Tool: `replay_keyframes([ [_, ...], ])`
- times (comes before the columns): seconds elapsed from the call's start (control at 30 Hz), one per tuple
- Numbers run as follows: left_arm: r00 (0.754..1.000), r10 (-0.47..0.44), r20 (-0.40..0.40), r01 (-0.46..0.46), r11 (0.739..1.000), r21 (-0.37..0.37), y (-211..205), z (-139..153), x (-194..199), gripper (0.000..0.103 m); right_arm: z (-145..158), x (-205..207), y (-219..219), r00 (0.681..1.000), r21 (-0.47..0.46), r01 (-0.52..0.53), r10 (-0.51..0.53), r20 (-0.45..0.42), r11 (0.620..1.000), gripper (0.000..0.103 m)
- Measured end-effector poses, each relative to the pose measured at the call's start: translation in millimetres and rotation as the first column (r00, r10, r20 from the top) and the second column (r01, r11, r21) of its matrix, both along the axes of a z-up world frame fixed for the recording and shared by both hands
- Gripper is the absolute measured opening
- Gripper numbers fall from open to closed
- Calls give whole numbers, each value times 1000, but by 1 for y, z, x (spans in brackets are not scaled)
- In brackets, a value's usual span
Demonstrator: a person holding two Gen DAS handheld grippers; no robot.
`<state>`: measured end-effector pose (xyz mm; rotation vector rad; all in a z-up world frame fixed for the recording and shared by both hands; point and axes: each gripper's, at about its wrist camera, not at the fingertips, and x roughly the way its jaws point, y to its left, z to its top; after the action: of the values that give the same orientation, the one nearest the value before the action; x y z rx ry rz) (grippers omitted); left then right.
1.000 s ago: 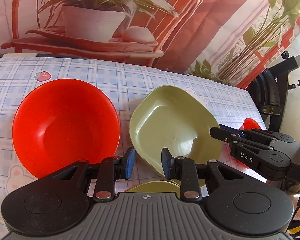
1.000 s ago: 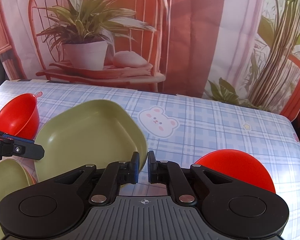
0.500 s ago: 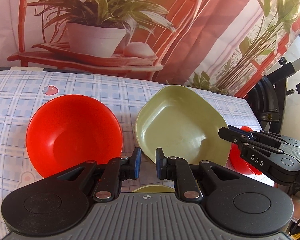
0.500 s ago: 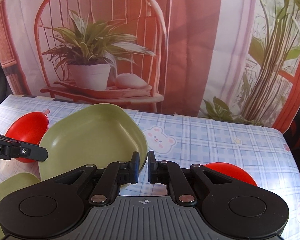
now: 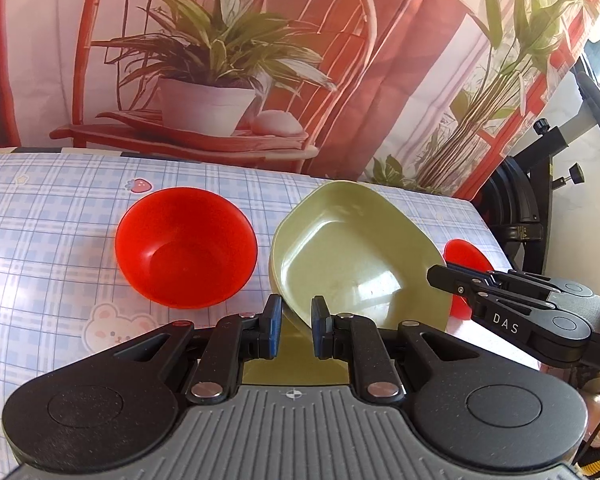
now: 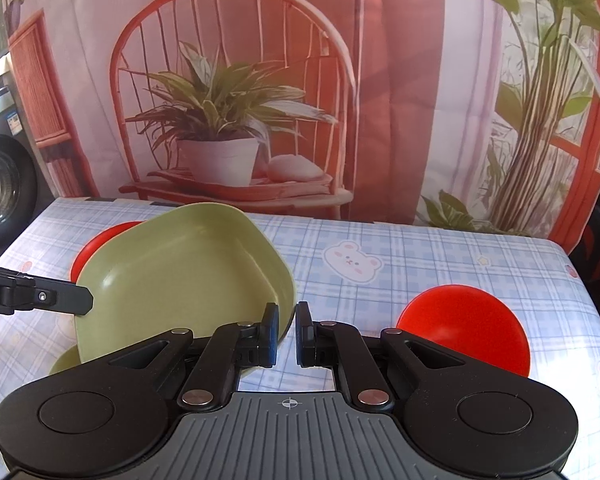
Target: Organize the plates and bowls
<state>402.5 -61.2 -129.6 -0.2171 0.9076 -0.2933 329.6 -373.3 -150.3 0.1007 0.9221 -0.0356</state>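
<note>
The left gripper [image 5: 293, 332] pinches the green plate [image 5: 352, 256] and should lower it flat, while the right gripper [image 6: 287, 334] stays nearly pressed together, holding nothing.

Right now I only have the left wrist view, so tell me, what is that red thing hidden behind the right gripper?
Observer: It is an upside-down red bowl on the checked tablecloth, apart from the green plate.
Operator: Is the right gripper pinching that plate?
Observer: The right gripper has its jaws nearly together at the plate's near corner. I cannot tell whether they pinch the rim.
Operator: Is the olive patch low in my view another plate?
Observer: Yes, a second green plate lies on the cloth, its rim showing below the tilted one.
</note>
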Motion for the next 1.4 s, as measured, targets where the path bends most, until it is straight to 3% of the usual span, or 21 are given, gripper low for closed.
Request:
replay_keyframes([
  [0.4,999,38,-29,-39,998,-42,23,-8,-54,17,-11,-32,31,998,28,-49,50,-42,998,7],
  [0.57,999,39,-8,-39,999,-5,26,-11,-67,17,-17,-40,42,996,27,-70,71,-44,997,7],
  [1.4,998,61,-25,-60,998,18,29,-31,-79,17,-25,-51,52,993,29,-96,97,-65,995,8],
])
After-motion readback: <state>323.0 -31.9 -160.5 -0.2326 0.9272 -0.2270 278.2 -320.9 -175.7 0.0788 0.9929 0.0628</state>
